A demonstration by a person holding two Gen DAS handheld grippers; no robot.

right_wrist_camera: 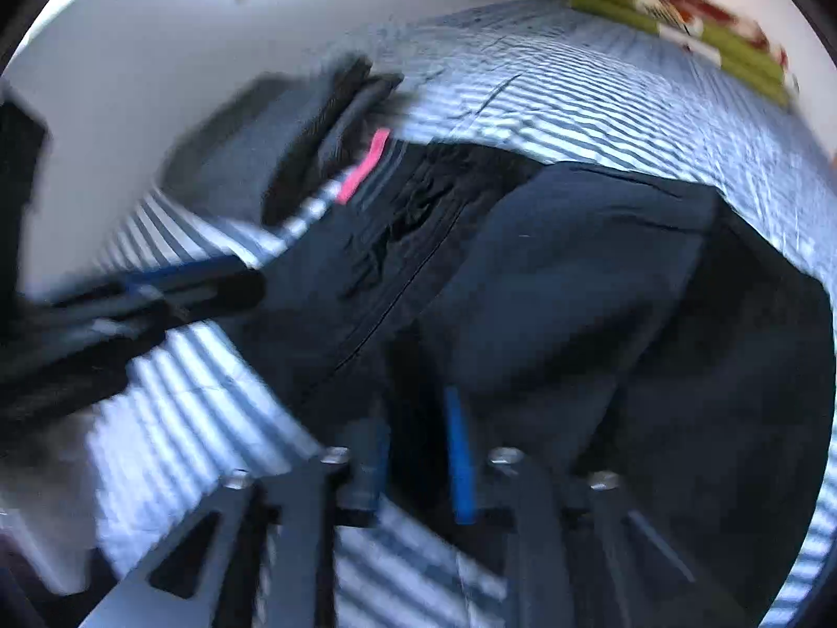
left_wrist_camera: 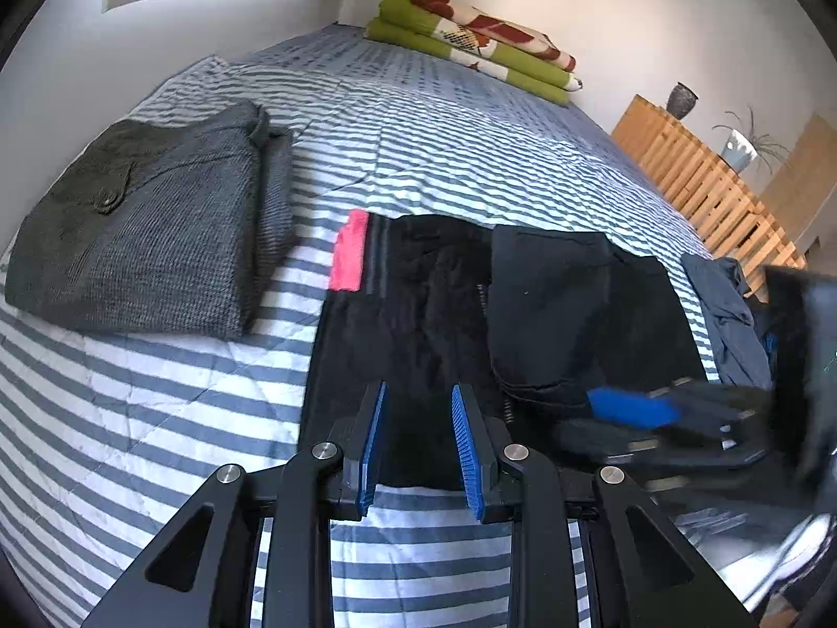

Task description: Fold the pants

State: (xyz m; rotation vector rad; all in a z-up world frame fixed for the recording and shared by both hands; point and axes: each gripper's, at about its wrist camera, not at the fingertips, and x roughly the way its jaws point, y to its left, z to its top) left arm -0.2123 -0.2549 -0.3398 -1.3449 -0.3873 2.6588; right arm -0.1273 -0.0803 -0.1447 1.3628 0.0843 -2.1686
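Observation:
Black pants lie partly folded on the striped bed, a pink tag at the waistband on their far left corner. My left gripper is open, its blue pads apart just over the near hem. The right gripper comes in blurred from the right, low over the pants' right half. In the right wrist view, which is motion-blurred, my right gripper is open above the dark pants. The pink tag and the left gripper show to its left.
Folded grey pants lie on the striped bed cover to the left. Green and red folded blankets sit at the far end against the wall. A blue-grey garment lies at the right edge, in front of slatted wooden furniture.

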